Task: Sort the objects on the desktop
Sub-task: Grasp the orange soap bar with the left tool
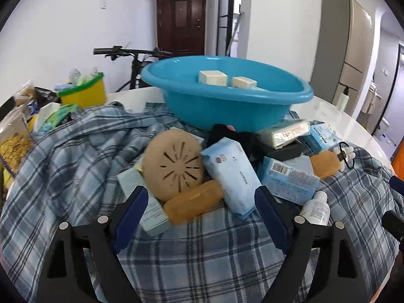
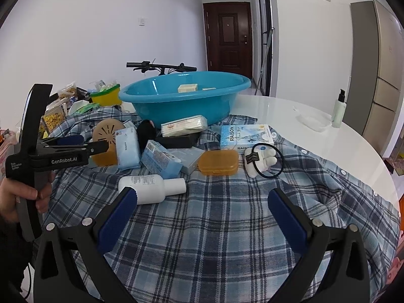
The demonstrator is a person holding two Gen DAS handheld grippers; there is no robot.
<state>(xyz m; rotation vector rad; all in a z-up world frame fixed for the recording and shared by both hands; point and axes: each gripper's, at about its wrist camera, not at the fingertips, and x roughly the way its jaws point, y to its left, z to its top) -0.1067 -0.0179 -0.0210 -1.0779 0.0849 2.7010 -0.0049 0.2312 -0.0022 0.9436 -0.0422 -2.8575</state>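
A blue basin [image 1: 227, 98] [image 2: 181, 101] holding two cream soap bars [image 1: 212, 77] stands at the back of a plaid shirt [image 1: 75, 166] [image 2: 214, 222]. In front lie an amber soap bar [image 1: 193, 204], a tan round slotted lid [image 1: 174, 165] [image 2: 107, 130], a light-blue tissue pack [image 1: 232, 174] [image 2: 127, 149], blue boxes [image 1: 287, 179] [image 2: 160, 162], an orange case [image 1: 325, 164] [image 2: 218, 162] and a white bottle [image 1: 317, 208] [image 2: 151, 188]. My left gripper [image 1: 200, 202] [image 2: 83, 142] is open, its fingers either side of the amber soap and tissue pack. My right gripper [image 2: 203, 199] is open and empty over the shirt.
A yellow tub [image 1: 83, 93] [image 2: 106, 96] and snack bags [image 1: 15, 141] crowd the left. A RAISON box [image 2: 246, 136], a white plush with a black hair tie [image 2: 262, 160], a wipes pack [image 2: 184, 125] and a pump bottle [image 2: 338, 111] lie right. A bicycle [image 1: 133, 58] stands behind the white table [image 2: 328, 156].
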